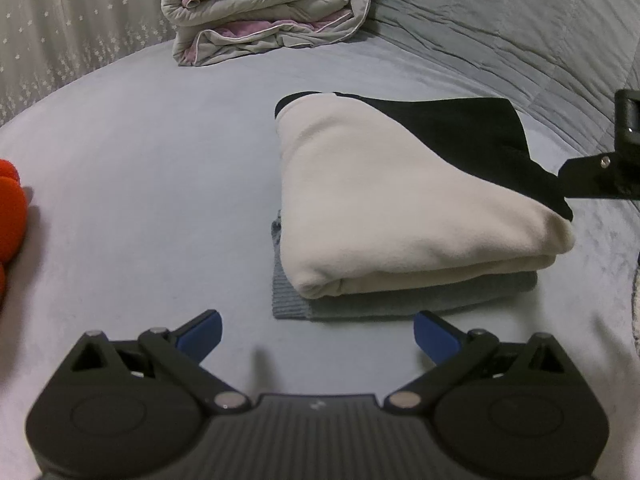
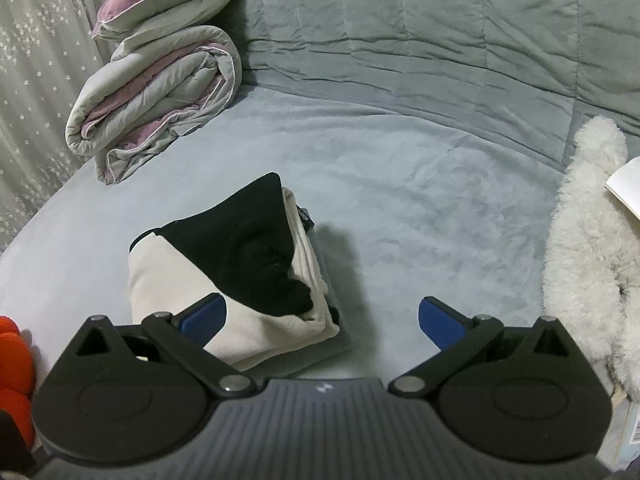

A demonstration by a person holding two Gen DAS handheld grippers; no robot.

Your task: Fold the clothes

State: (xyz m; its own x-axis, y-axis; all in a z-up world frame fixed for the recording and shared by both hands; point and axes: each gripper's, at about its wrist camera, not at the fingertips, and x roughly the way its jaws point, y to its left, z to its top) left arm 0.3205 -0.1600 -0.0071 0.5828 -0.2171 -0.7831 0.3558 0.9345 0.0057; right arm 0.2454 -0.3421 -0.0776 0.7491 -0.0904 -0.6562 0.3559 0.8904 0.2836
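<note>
— Where's the fleece (image 1: 384, 216)?
— Folded on a grey knit (image 1: 292, 304), on the bed (image 1: 140, 184). From the left wrist its long axis runs ten to four o'clock.
— And the tongs?
— Left tongs (image 1: 318, 334) spread wide, empty, fleece at twelve to one. Right tongs (image 2: 322, 320) spread too, empty, fleece at eleven.

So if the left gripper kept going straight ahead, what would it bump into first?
Probably the folded pile: the grey knit at the bottom lies right ahead of the open left gripper, with the cream and black top on it. Depth is hard to judge.
</note>
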